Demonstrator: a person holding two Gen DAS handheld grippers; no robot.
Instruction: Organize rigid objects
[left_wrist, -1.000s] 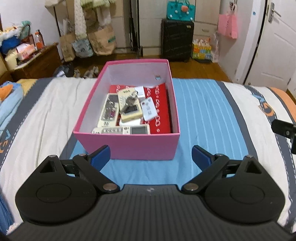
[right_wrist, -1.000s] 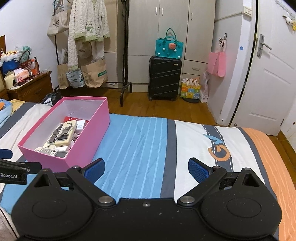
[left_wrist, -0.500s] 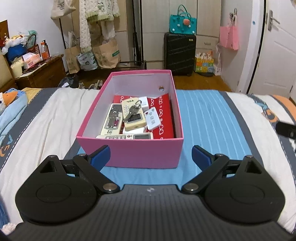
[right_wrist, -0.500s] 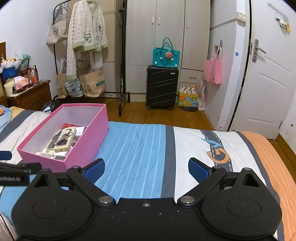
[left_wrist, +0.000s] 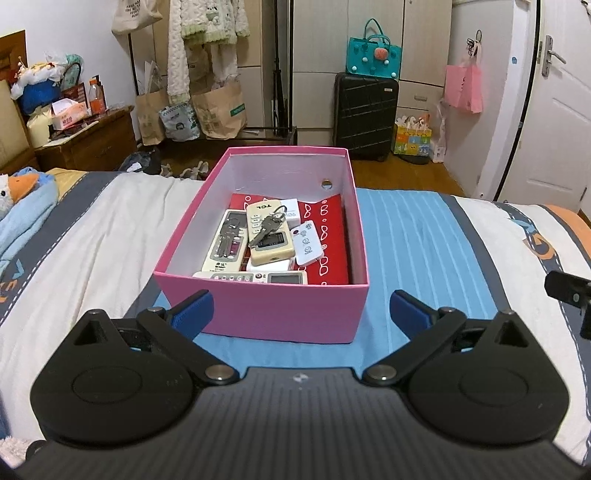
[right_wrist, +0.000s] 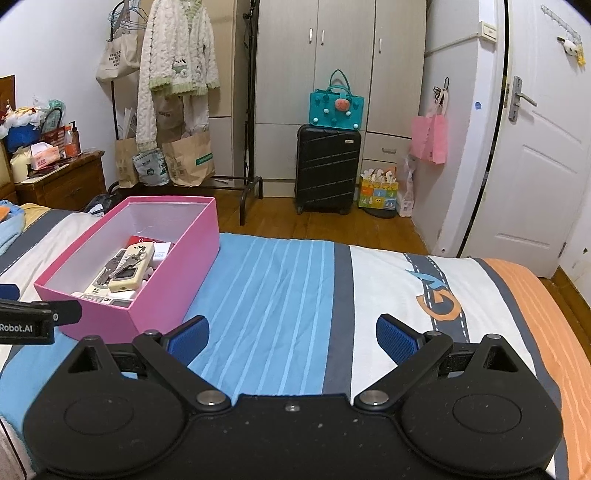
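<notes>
A pink box (left_wrist: 266, 310) stands on the striped bed and also shows at the left of the right wrist view (right_wrist: 177, 284). Inside lie several remote controls (left_wrist: 267, 236), a bunch of keys (left_wrist: 267, 225) on the beige remote, a small white remote (left_wrist: 306, 247) and a red booklet (left_wrist: 332, 236). My left gripper (left_wrist: 301, 312) is open and empty, just in front of the box's near wall. My right gripper (right_wrist: 291, 339) is open and empty over the blue stripes, to the right of the box.
The bed cover (right_wrist: 369, 280) spreads right of the box. A blue blanket with a plush toy (left_wrist: 22, 199) lies at the left. Beyond the bed are a wooden nightstand (left_wrist: 88, 144), a clothes rack (right_wrist: 173, 74), a black suitcase (right_wrist: 327, 170) and a white door (right_wrist: 535, 184).
Both grippers have tilted up and drawn back a little, so more of the room shows and the box sits lower in view. Both stay open and empty.
</notes>
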